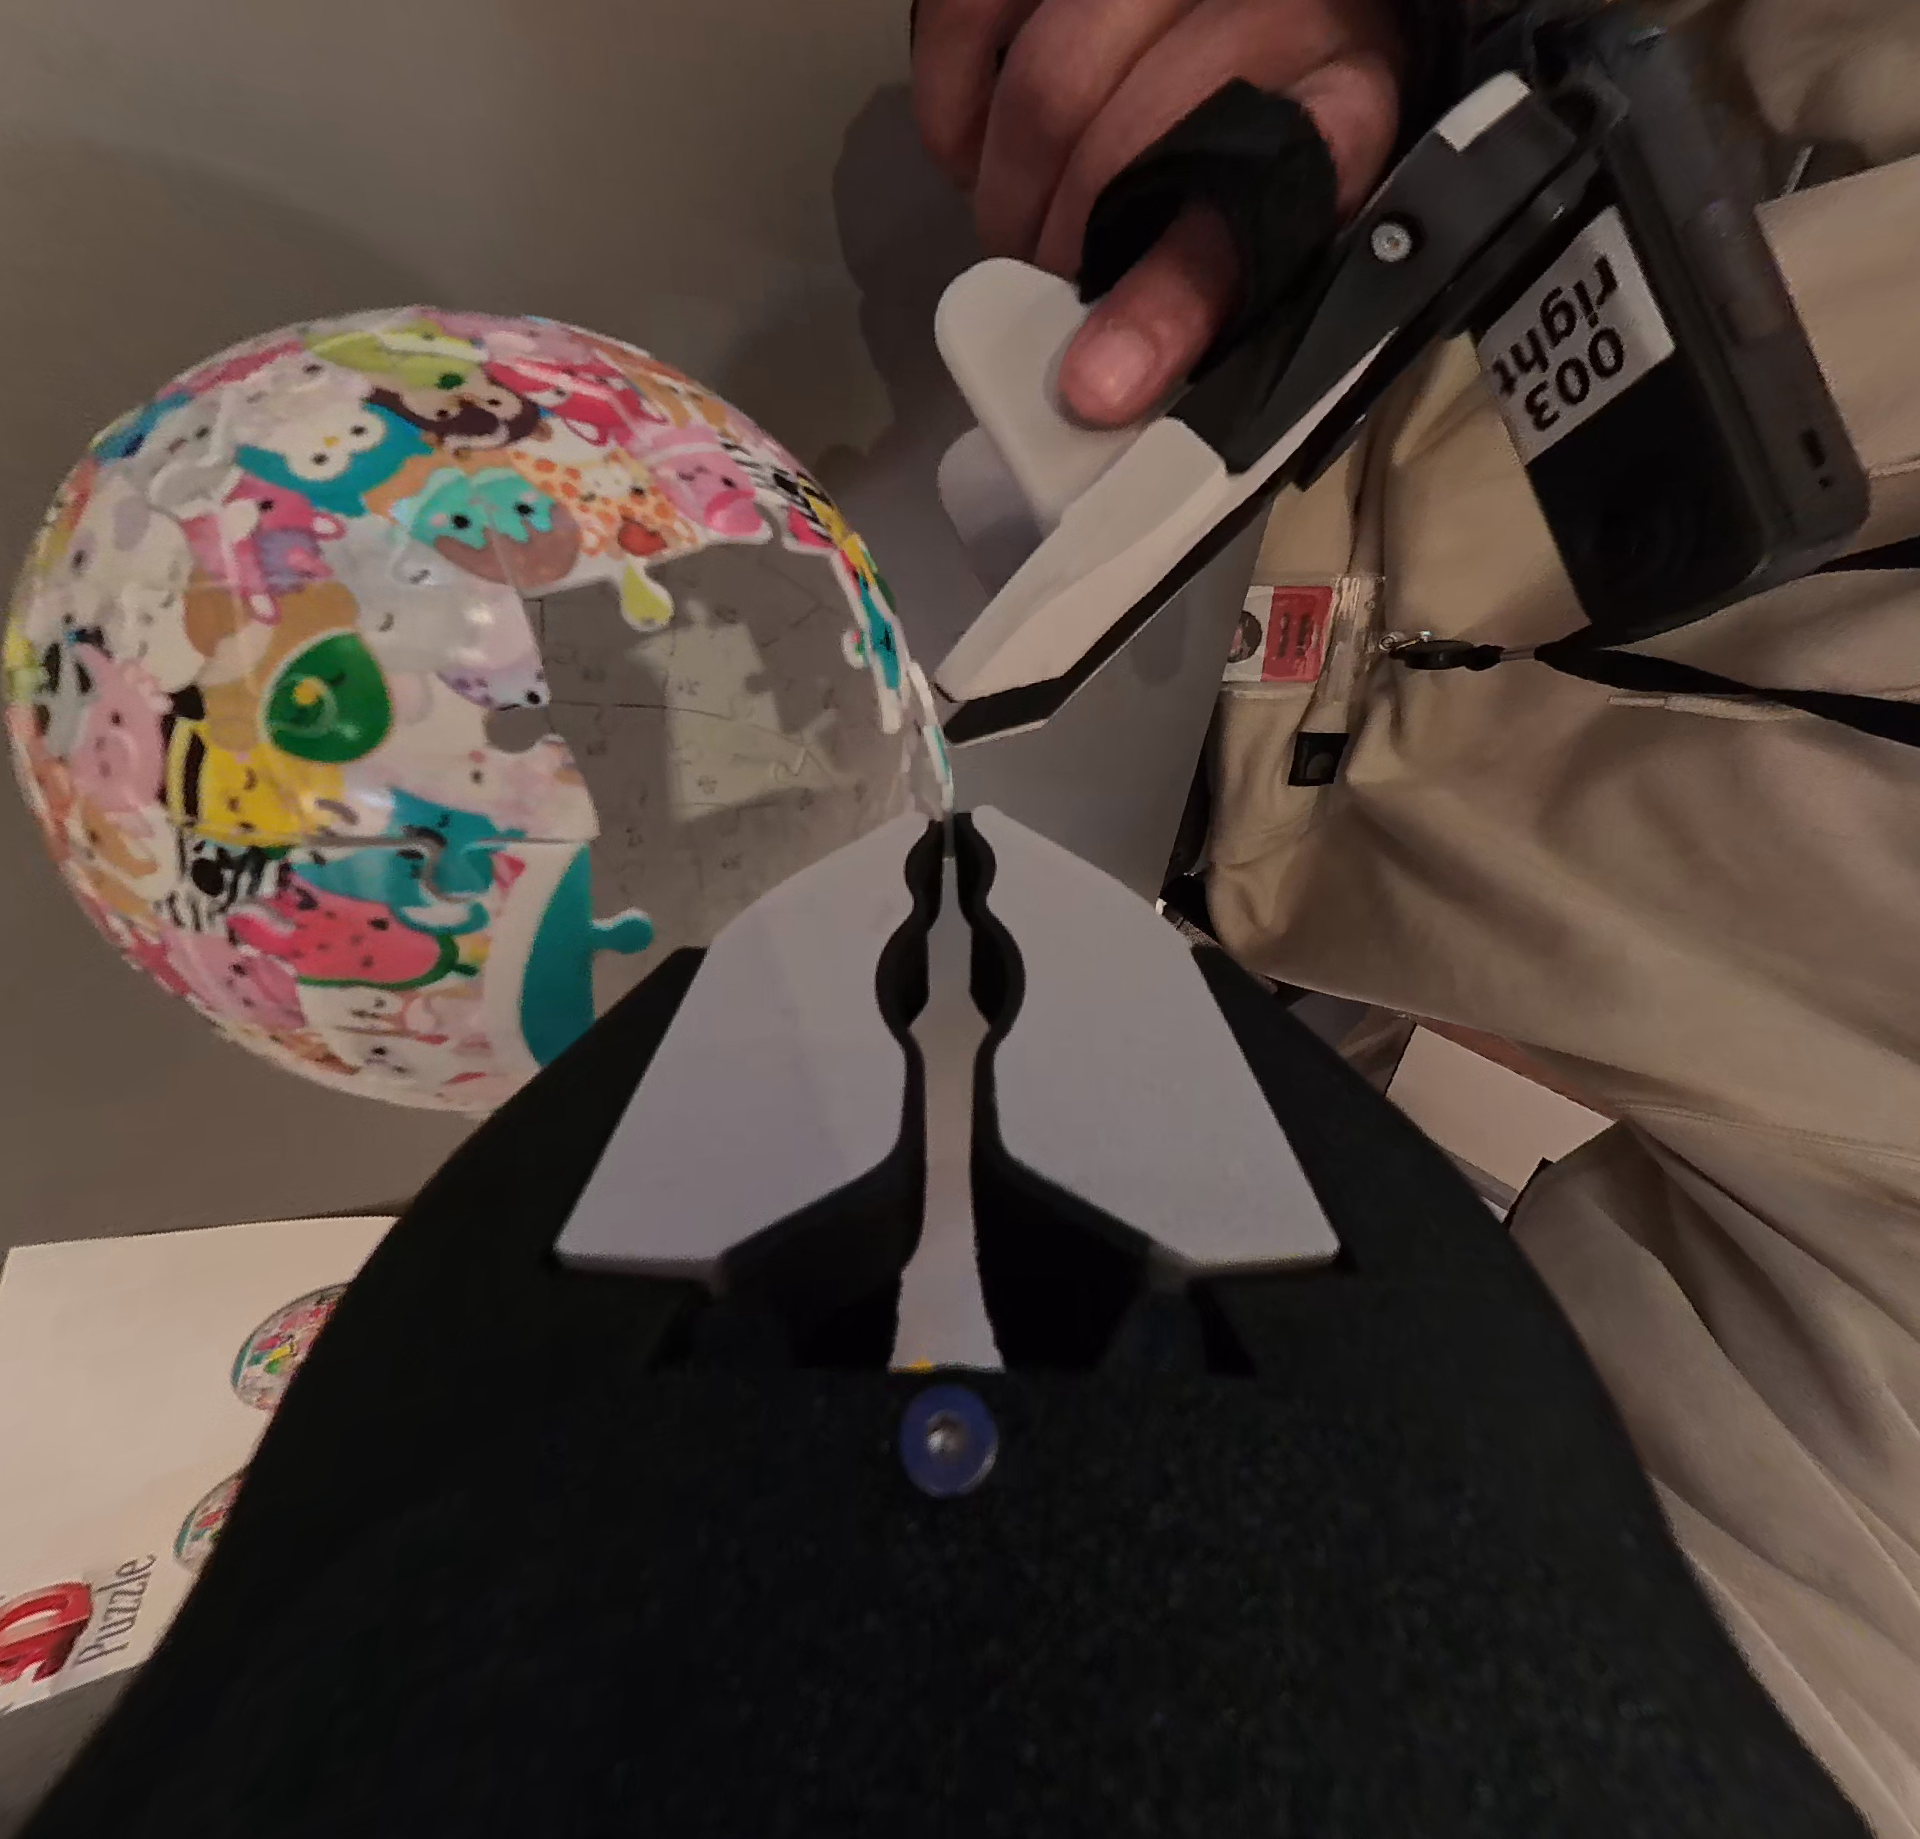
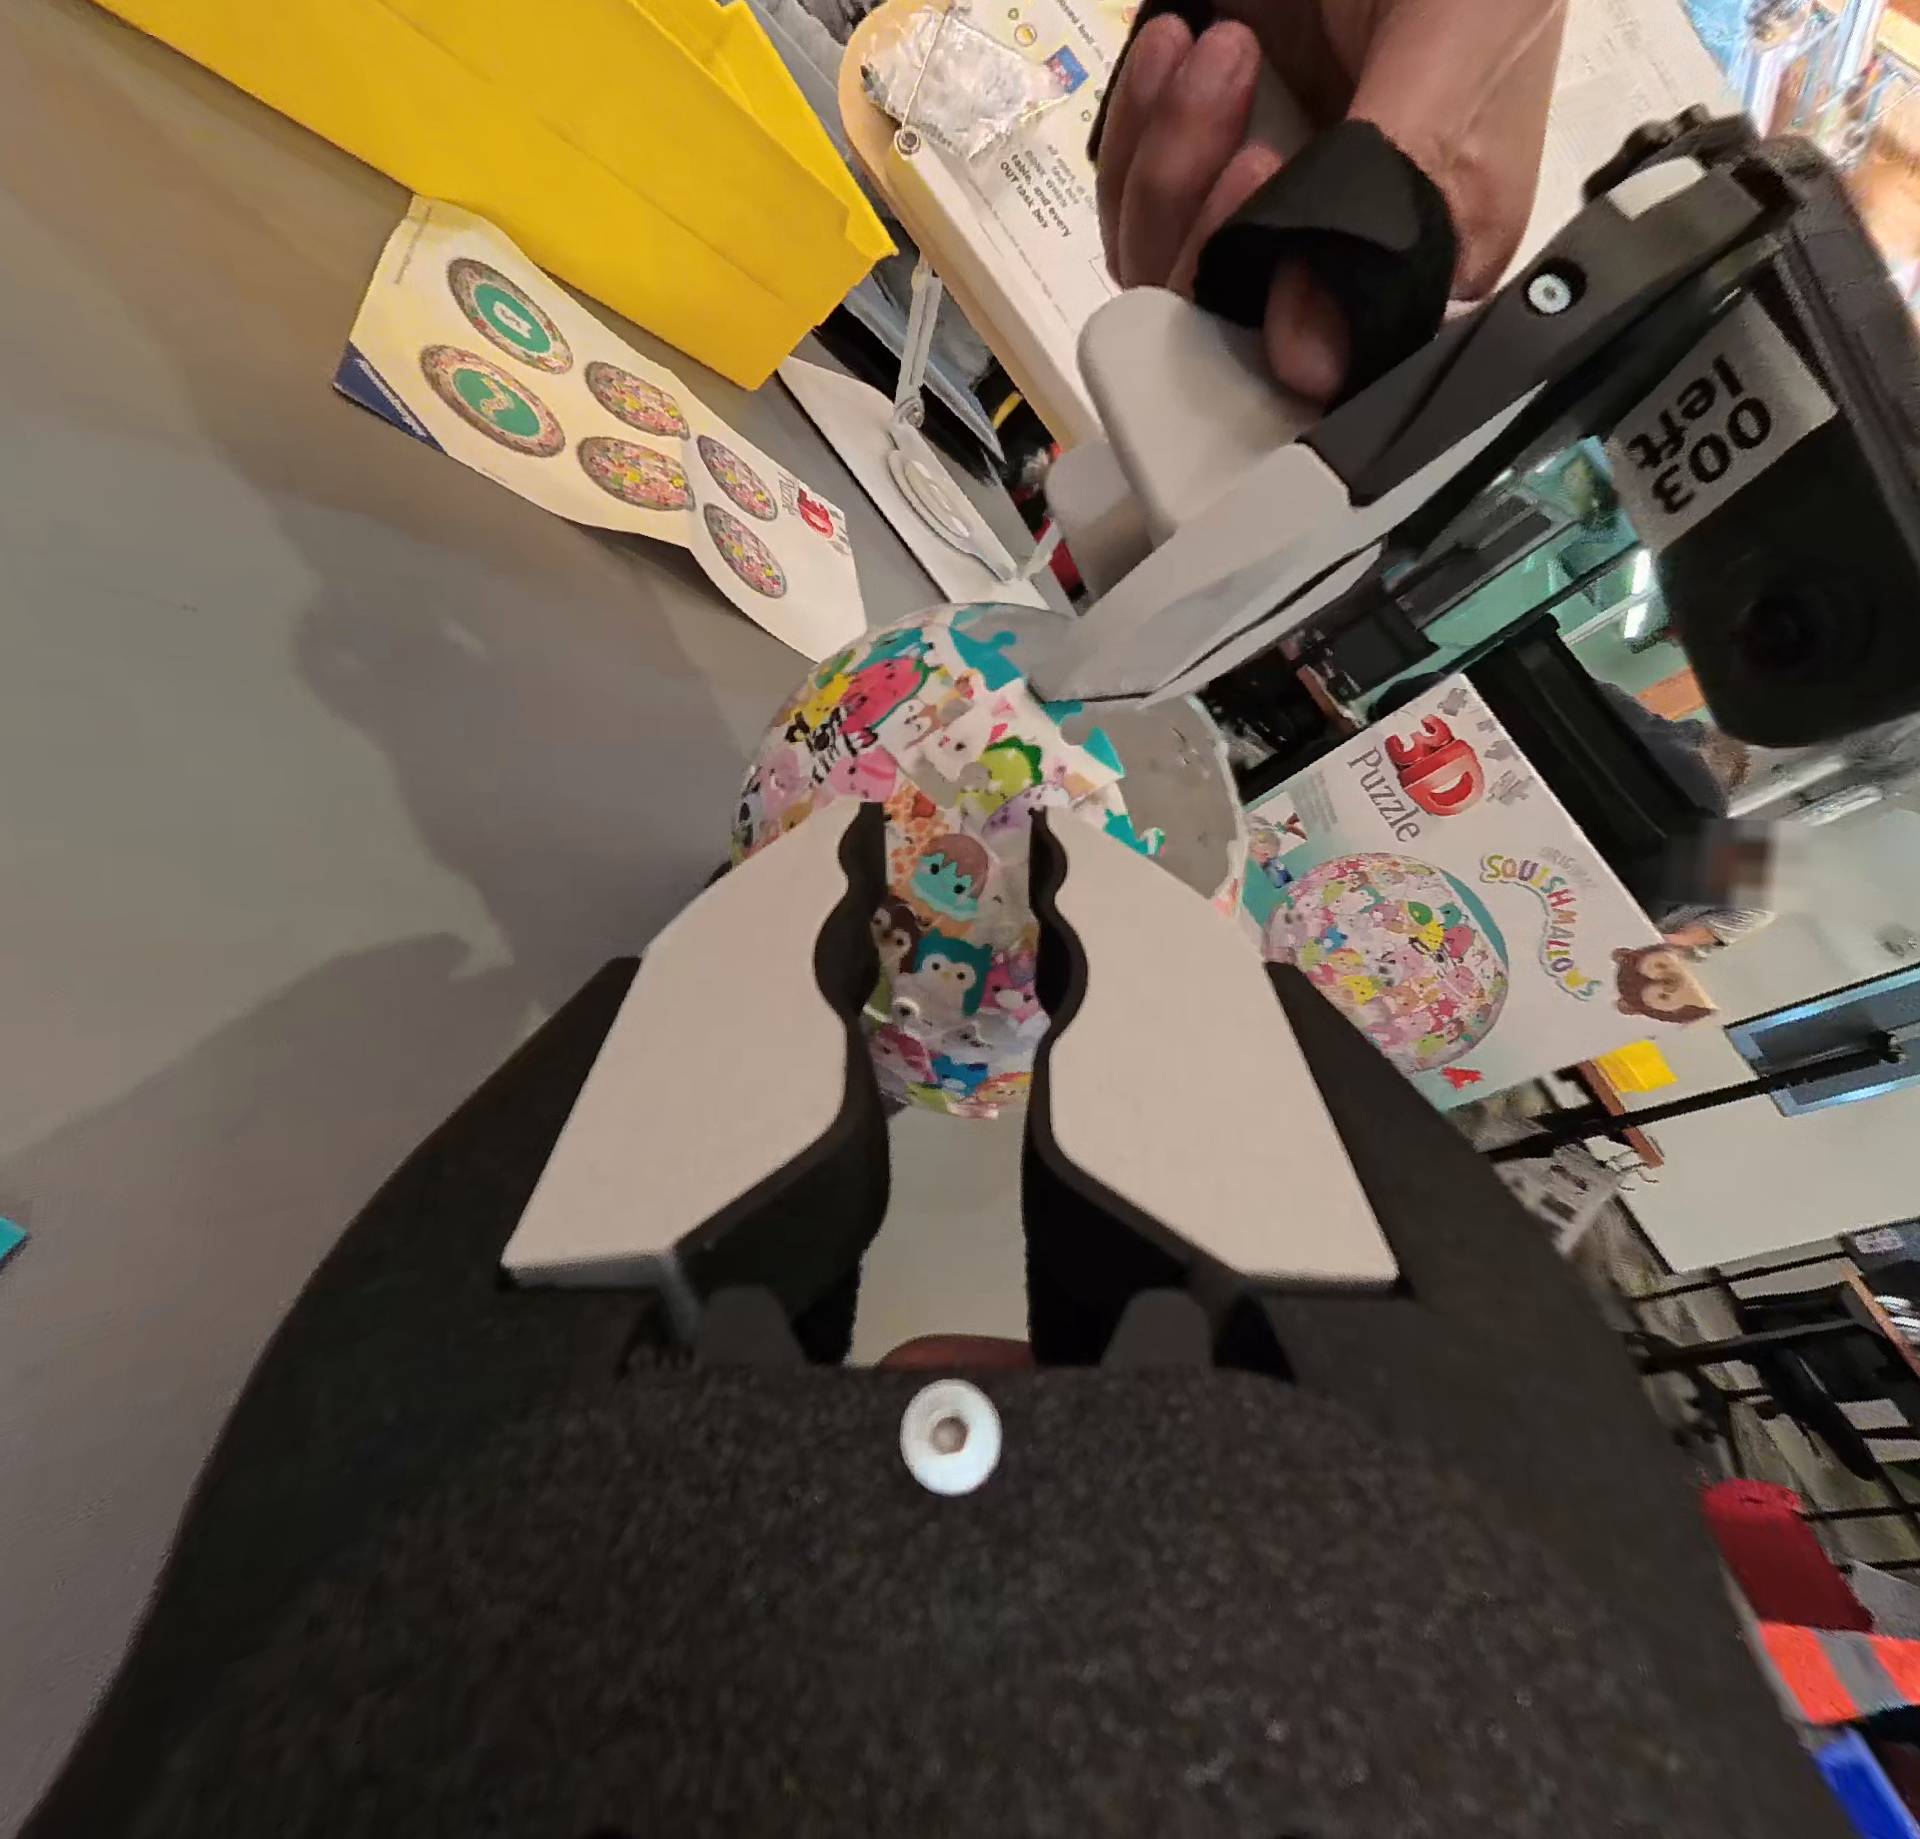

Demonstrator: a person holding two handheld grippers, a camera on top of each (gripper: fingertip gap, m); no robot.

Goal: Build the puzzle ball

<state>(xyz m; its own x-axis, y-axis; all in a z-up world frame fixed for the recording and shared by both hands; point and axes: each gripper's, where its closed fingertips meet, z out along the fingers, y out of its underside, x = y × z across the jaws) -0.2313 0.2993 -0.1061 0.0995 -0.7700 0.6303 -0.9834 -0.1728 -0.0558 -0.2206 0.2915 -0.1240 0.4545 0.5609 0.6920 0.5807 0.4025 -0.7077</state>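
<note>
puzzle ball (image 1: 343,709) held up over grey tabletop (image 2: 260,750), mostly built, colourful cartoon print outside, one open gap showing plain grey inner shell. jagged unfinished edge around the gap, teal tabbed pieces sticking out along it.

left claw (image 1: 948,825) pressed nearly together, pinching the thin rim of the ball at the gap's edge; seen from the right wrist view as left claw (image 2: 1081,693) clamped on the top edge of the shell. held by a hand (image 2: 1309,127) with a black strap over one finger.

right claw (image 2: 956,844) spread part-way, ball visible between its fingers, fingertips (image 2: 821,854) close to the printed surface; contact not clear from that view. in the left wrist view right claw (image 1: 951,714) tip sits right at the ball's rim, just above the left claw, looks narrow from that side angle. hand (image 1: 1122,158) on its handle, beige sleeve (image 1: 1558,854) behind.

puzzle box (image 2: 1455,906) lying just beyond the ball, also at lower left corner as puzzle box (image 1: 135,1426). instruction sheet (image 2: 582,439) flat on tabletop farther out, yellow bin (image 2: 520,96) beyond it. clipboard with paper (image 2: 997,179) near the bin.
</note>
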